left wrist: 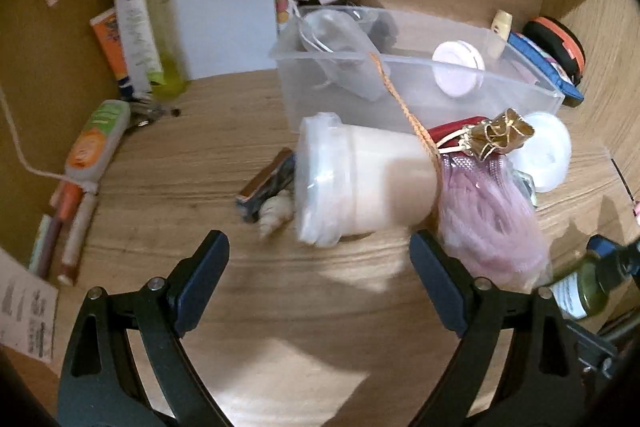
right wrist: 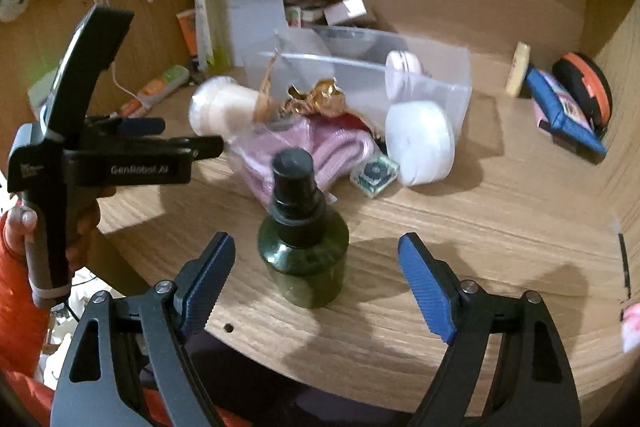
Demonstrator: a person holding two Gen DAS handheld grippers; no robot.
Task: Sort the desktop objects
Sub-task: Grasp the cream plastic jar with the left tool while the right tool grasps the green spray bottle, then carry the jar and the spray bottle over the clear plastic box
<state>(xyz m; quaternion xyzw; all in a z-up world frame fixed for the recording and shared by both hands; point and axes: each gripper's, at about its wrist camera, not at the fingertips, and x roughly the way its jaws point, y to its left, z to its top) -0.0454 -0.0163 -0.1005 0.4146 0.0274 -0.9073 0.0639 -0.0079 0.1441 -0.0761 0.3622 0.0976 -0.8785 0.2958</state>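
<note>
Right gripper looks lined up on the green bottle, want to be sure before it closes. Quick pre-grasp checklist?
1. Right gripper open: ok, jaws stand wide.
2. Green bottle upright on the desk: ok.
3. Bottle between the fingers: ok, roughly centred, touching neither.
4. Bottle clear of neighbours: ok, the pink pouch lies behind it, apart.
5. Left gripper out of the way: ok, open, empty, off to the left by the white cup.
6. Room in the clear bin: cannot tell, it already holds a round lid and clear plastic.
</note>
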